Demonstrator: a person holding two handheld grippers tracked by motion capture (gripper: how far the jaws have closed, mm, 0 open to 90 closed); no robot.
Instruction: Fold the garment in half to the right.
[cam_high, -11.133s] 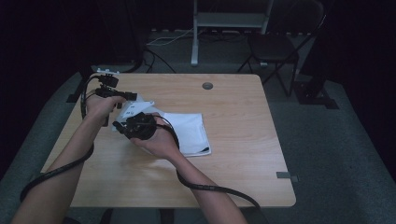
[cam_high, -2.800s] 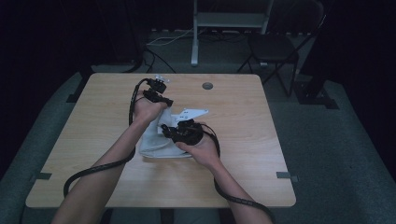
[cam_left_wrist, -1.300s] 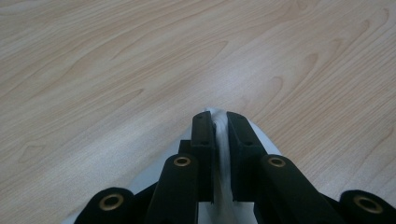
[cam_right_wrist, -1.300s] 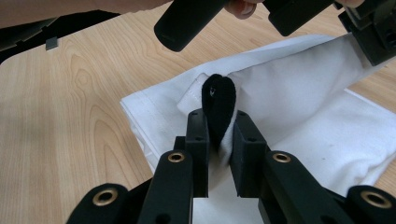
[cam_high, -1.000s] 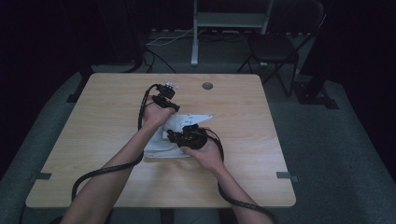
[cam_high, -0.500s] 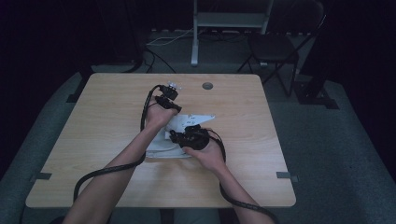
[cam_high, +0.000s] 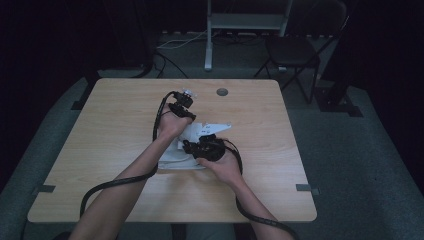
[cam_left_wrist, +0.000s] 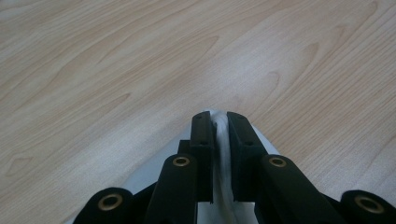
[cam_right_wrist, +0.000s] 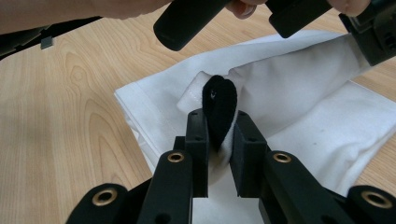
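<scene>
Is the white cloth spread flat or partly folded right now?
Partly folded: the white cloth lies in layers, one part lifted by the right gripper.

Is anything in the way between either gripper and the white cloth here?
Nothing visible is. Both grippers already have the white cloth: the left gripper has its jaws closed on a fold of it, and the right gripper pinches cloth together with a black strip on the wooden table.
</scene>
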